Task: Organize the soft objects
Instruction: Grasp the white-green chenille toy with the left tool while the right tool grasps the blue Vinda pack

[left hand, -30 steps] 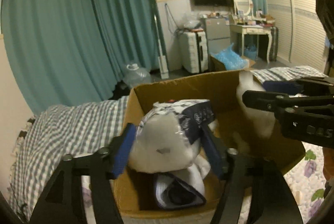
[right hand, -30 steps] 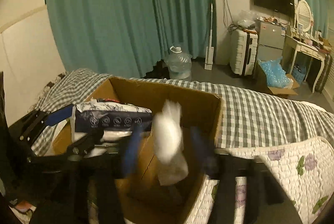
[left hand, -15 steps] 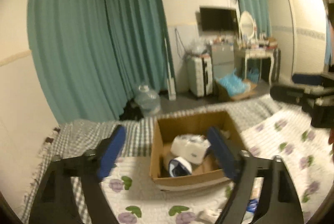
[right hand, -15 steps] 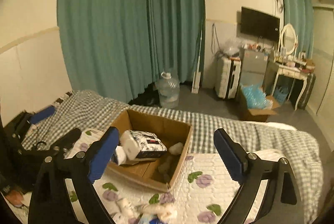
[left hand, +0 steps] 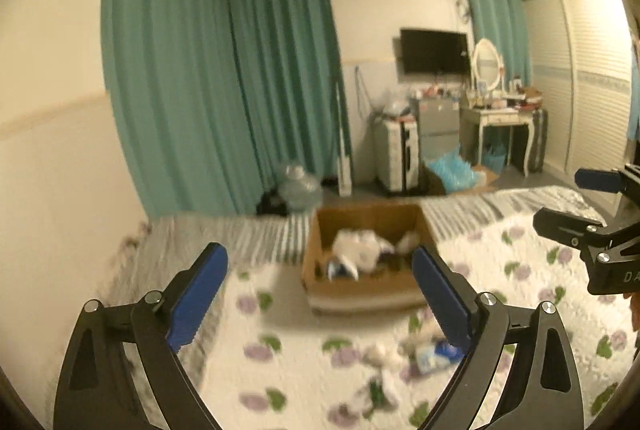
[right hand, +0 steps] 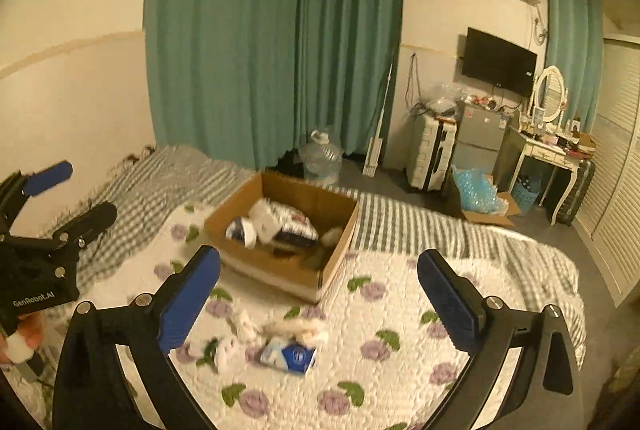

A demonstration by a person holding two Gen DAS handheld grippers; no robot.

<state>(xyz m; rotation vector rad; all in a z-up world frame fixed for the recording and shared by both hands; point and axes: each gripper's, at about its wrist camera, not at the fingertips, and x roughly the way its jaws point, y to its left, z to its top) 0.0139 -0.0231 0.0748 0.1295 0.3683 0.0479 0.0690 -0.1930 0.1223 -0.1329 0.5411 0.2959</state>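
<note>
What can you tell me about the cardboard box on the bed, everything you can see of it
The cardboard box is plain brown, open-topped and shallow, sitting flat on the floral quilt beside the gingham blanket. Inside lie a patterned tissue pack, white paper rolls and small soft items. Neither gripper touches it.

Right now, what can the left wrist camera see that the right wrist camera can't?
Only the left wrist view shows the right gripper, jaws open, at its right edge. Only the right wrist view shows the left gripper, jaws open, at its left edge, and clearly shows the toilet paper rolls inside the box. Both show the cardboard box on the flowered quilt, with loose soft items lying in front of the box.
</note>
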